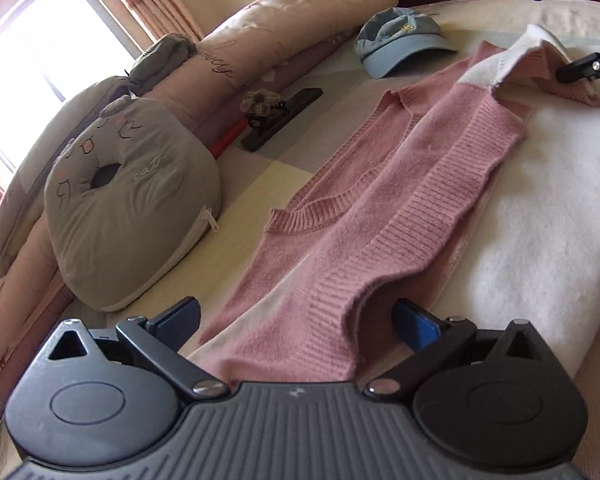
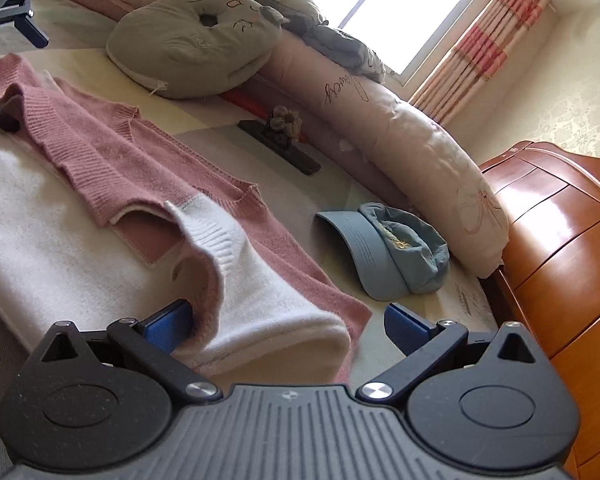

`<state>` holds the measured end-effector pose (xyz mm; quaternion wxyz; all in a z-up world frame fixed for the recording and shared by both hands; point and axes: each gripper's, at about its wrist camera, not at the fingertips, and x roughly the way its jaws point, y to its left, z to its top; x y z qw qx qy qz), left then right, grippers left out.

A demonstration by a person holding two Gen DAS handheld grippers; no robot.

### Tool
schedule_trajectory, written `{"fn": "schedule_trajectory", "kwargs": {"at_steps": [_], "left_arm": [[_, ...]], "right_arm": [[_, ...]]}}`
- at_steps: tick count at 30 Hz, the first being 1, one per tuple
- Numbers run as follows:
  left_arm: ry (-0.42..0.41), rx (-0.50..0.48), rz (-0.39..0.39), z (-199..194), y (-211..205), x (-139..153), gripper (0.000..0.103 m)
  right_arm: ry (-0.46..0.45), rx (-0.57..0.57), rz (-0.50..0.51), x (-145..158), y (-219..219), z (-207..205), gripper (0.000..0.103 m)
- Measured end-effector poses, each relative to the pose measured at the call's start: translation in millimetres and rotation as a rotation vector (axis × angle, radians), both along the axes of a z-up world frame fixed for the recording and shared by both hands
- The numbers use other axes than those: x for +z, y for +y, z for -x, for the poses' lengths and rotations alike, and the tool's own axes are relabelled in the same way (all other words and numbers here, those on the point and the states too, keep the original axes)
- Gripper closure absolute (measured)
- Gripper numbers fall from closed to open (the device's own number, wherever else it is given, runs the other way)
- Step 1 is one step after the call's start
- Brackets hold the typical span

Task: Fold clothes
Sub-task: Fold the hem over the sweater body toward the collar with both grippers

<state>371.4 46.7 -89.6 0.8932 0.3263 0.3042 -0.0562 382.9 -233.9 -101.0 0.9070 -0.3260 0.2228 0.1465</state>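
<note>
A pink and white knit sweater (image 1: pixel 380 208) lies lengthwise on the bed, with one ribbed edge folded over toward the white side. My left gripper (image 1: pixel 296 318) is open, its blue fingers spread to either side of the pink end of the sweater. My right gripper (image 2: pixel 288 326) is open at the other end, with the white and pink fabric (image 2: pixel 260 292) lying between its fingers. Each gripper shows in the other's view, the right one at the top right (image 1: pixel 572 28) and the left one at the far left (image 2: pixel 8 64).
A grey cat cushion (image 1: pixel 128 200) and a long pink rolled quilt (image 2: pixel 400 136) lie along the window side. A blue cap (image 1: pixel 400 42), a black flat object with a hair clip (image 1: pixel 280 114) and a white blanket (image 1: pixel 540 220) are on the bed. A wooden cabinet (image 2: pixel 560 240) stands beside it.
</note>
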Motion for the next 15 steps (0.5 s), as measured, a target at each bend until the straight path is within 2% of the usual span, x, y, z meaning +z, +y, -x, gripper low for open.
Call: {"fn": "schedule_trajectory", "kwargs": {"at_steps": [5,12,15], "left_arm": [[-0.020,0.014,-0.019,-31.1,1.0,9.1,0.001],[-0.016,0.085,0.017,-82.6,11.1,18.4,0.001],[-0.007,0.093,0.027,-92.9,13.8,20.0,0.001]], "right_arm": [[-0.027,-0.029,0.018,14.1,4.0,-39.3,0.000],[0.075,-0.052,-0.057,33.7,-3.8,-113.7,0.000],[0.110,-0.056,-0.079,41.0,-4.6,-132.4,0.000]]}}
